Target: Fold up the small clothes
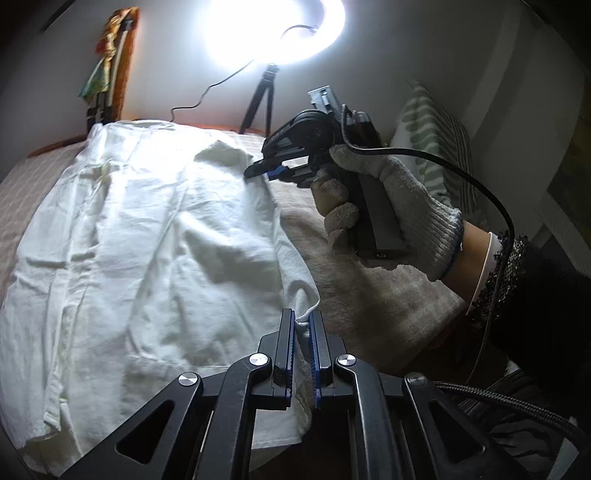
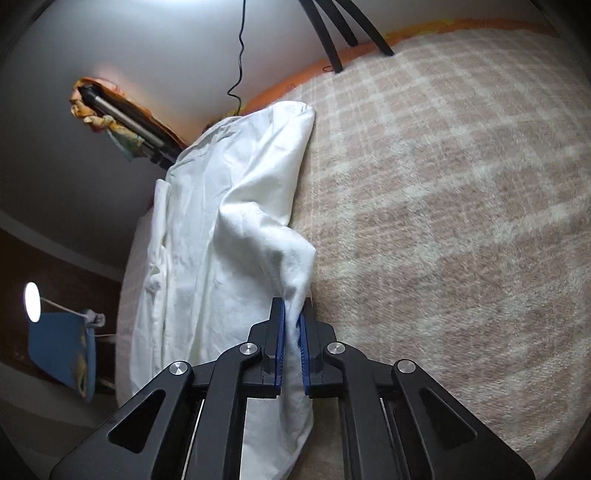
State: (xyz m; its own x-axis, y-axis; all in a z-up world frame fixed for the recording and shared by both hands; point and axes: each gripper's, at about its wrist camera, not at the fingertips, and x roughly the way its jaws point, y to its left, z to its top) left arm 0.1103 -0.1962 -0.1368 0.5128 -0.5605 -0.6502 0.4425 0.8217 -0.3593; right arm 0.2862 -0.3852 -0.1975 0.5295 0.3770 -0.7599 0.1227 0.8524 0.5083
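Observation:
A white garment point(image 1: 147, 229) lies spread on a checked beige blanket point(image 2: 443, 221). My left gripper point(image 1: 303, 319) is shut on the garment's near right edge, with cloth pinched between the blue pads. My right gripper point(image 1: 264, 171), held in a gloved hand, is shut on the far right edge of the same garment. In the right wrist view the right gripper point(image 2: 293, 314) pinches a raised fold of the white garment point(image 2: 221, 221), lifted a little off the blanket.
A bright ring light point(image 1: 273, 26) on a small tripod point(image 1: 258, 107) stands at the far edge of the bed. A striped pillow point(image 1: 436, 147) leans at the right. A blue lamp point(image 2: 62, 347) stands off the bed's left side.

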